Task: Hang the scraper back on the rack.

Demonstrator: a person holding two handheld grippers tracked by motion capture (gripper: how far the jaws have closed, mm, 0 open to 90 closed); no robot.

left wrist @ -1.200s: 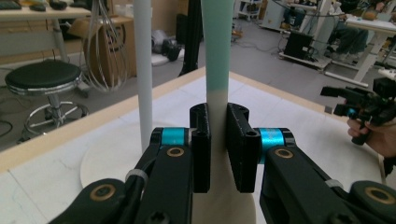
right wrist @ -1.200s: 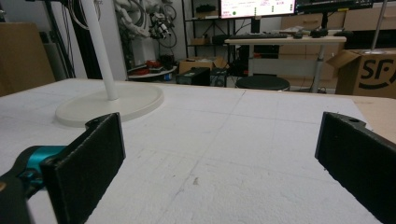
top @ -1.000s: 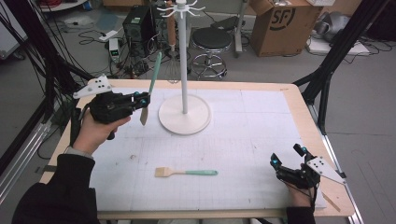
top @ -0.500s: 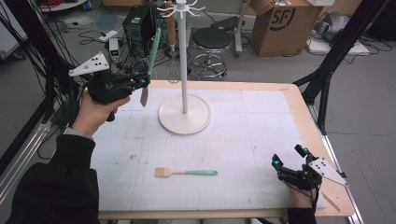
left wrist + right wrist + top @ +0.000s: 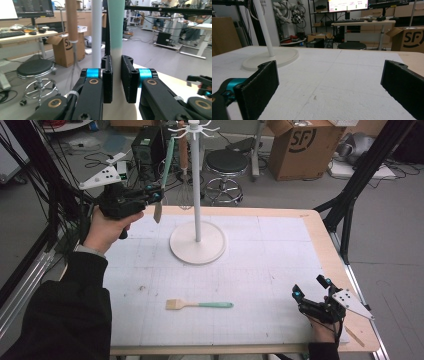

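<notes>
At five o'clock on the counter (image 5: 280,270), the right hand-held gripper (image 5: 311,292) is resting with jaws spread wide and nothing between them, seemingly waiting. At six o'clock a brush (image 5: 199,305) is lying flat. Toward eleven o'clock, the left hand-held gripper (image 5: 150,197) is clamping a spatula (image 5: 165,175) upright beside the rack (image 5: 196,185), likely so its handle end can meet a hook.

Robotics lab or workshop. Black frame struts (image 5: 30,180) around foam-topped table (image 5: 280,250), cables on grey floor, cardboard box (image 5: 305,145), stool (image 5: 227,162), desks with monitor (image 5: 348,5) and keyboards, idle robot arm (image 5: 293,13) by wall.
</notes>
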